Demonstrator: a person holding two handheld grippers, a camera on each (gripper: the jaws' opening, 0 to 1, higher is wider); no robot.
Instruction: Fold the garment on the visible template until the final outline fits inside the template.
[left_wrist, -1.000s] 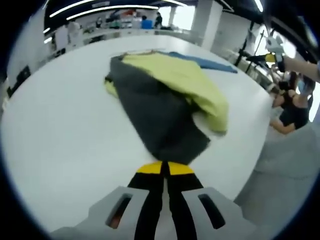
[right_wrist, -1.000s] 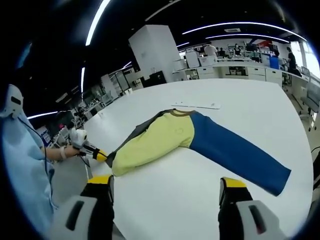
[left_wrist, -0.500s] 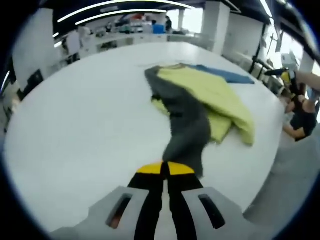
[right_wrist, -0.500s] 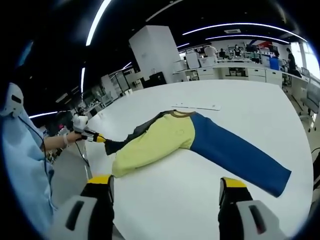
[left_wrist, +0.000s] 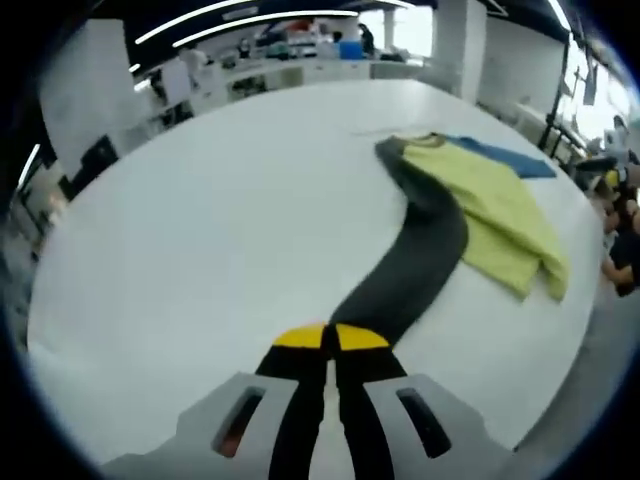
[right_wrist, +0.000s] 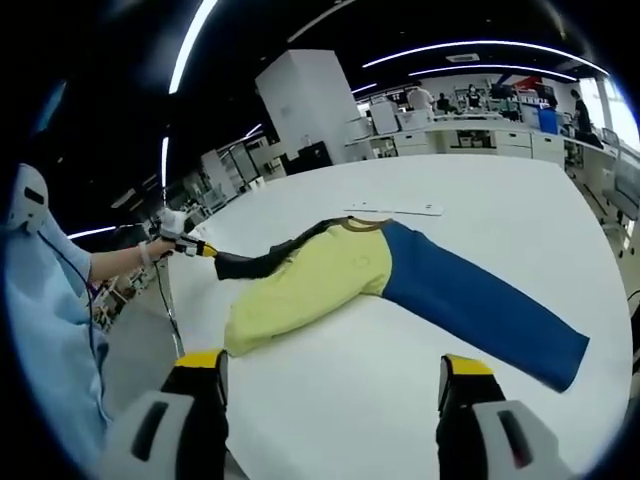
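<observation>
A long-sleeved garment lies on the white table (left_wrist: 190, 230), with a yellow body (right_wrist: 315, 280), a blue sleeve (right_wrist: 470, 305) and a grey sleeve (right_wrist: 255, 263). My left gripper (left_wrist: 328, 336) is shut on the cuff end of the grey sleeve (left_wrist: 415, 265), which stretches away from it to the collar. The yellow body (left_wrist: 495, 205) lies right of that sleeve, and a bit of the blue sleeve (left_wrist: 505, 157) shows behind it. In the right gripper view the left gripper (right_wrist: 205, 251) holds the sleeve out to the left. My right gripper (right_wrist: 330, 366) hangs open over the near table, apart from the cloth.
A flat white strip (right_wrist: 392, 210) lies on the table just beyond the collar. A person's light blue sleeve (right_wrist: 45, 330) stands at the left table edge. Benches and other people (left_wrist: 622, 225) are beyond the table's far and right edges.
The left gripper has drawn the grey sleeve off the yellow body and out to the side, so it now lies long and straight. The right gripper has stayed put.
</observation>
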